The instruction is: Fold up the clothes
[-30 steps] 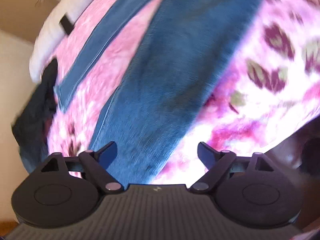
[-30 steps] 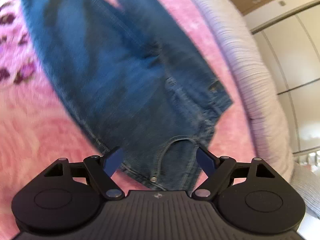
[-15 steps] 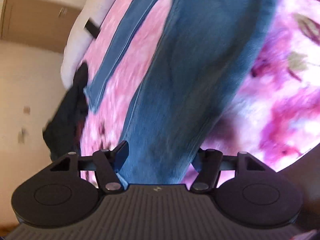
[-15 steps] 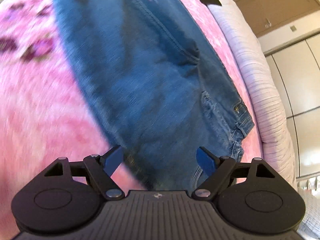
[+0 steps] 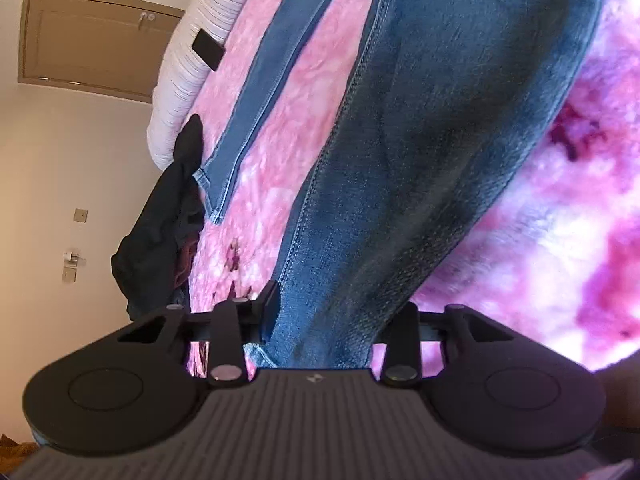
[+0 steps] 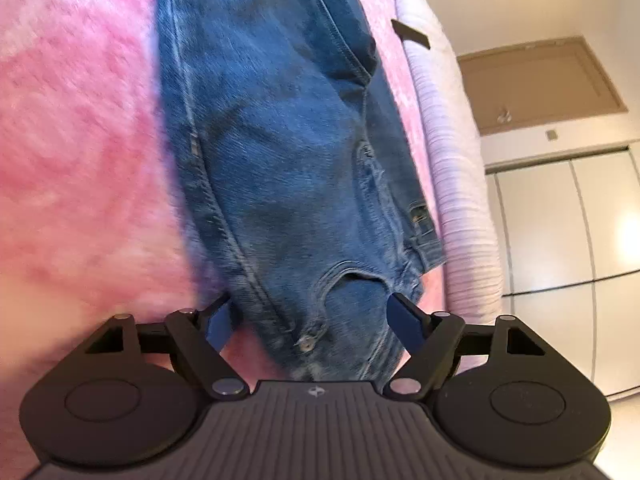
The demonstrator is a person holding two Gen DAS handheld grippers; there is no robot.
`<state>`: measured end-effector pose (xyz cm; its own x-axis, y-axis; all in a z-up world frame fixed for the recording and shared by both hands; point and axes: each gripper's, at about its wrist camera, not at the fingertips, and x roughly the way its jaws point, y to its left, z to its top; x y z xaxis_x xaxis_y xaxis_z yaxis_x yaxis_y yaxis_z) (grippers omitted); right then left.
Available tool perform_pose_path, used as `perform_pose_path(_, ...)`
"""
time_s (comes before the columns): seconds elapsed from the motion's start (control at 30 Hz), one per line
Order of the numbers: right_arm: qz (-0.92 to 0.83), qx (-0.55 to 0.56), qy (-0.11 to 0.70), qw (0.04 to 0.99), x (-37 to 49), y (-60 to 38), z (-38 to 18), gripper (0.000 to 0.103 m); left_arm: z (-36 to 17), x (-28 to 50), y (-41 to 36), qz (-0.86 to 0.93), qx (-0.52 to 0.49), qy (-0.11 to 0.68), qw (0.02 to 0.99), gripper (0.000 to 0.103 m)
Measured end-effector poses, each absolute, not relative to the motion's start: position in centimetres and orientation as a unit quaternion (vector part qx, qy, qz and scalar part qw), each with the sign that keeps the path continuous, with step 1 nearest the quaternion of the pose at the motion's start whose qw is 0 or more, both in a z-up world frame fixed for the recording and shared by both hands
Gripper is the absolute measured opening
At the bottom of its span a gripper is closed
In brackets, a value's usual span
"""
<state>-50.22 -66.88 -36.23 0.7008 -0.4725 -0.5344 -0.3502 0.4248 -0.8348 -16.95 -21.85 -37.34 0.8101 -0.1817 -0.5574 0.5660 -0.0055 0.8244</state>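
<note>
Pink fleece blanket (image 5: pixel 304 92) covers the bed, and the jeans (image 5: pixel 420 152) lie spread flat on it. Left gripper (image 5: pixel 338 320) sits at the hem of one leg, its jaws having just been closing, denim bunched between them and pressed. Right gripper (image 6: pixel 316 322) hangs wide apart over the waistband by the button (image 6: pixel 307 343), jaws just narrowing, gripping nothing.

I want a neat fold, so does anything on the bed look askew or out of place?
Mostly the jeans: their legs splay apart, one thin leg angled off toward the bed's edge. A crumpled dark garment hangs over that edge beside its hem. Nothing looks torn or spilled.
</note>
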Motion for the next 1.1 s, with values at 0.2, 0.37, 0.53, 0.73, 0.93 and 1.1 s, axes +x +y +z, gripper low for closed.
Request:
perform_pose_path(0.2,-0.02,-0.532,0.407,0.743,-48.3,-67.8,-36.1,0.039,-36.7,-16.3,-22.4,-0.298,0.665,0.158,0.667,0.004)
perform_pose_path(0.37,-0.019,-0.508,0.43,0.746,-47.3,-67.7,-33.2,0.022,-33.4,-16.4,-21.4,-0.302,0.655,0.153,0.675,0.002)
perform_pose_path(0.53,-0.033,-0.488,0.443,0.751,-47.9,-66.6,-28.6,0.016,-28.7,-18.2,-19.1,-0.308,0.644,0.173,0.679,0.002)
perform_pose_path(0.73,0.015,-0.479,0.464,0.745,-50.2,-64.5,-24.1,0.012,-22.7,-22.4,-14.7,-0.296,0.646,0.207,0.672,0.002)
perform_pose_path(0.93,0.081,-0.453,0.495,0.737,-51.9,-62.7,-19.8,0.01,-15.1,-21.1,-14.7,-0.298,0.647,0.222,0.666,0.003)
perform_pose_path(1.1,0.091,-0.455,0.499,0.732,-47.4,-64.1,-15.8,0.01,-9.8,-12.7,-20.8,-0.327,0.643,0.229,0.654,0.003)
